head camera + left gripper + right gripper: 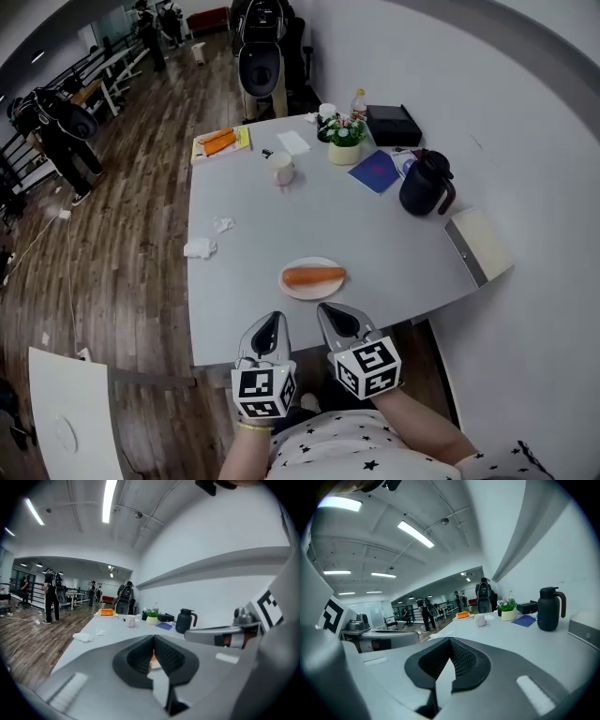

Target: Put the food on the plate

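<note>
right gripper view: right claw (450, 641) closed, empty; left claw (153, 638) likewise.

Rig check, my end:
- left gripper (272, 321), right gripper (331, 310): matching grey moulded shells, rounded, tapering to tips
- black ribbed pads (170, 656) lining jaws
- white cube, black square markers, on each: left cube (263, 392), right cube (367, 367)
- I wear white top (347, 441), small black stars
- yellowish band (251, 428) at left wrist
</note>
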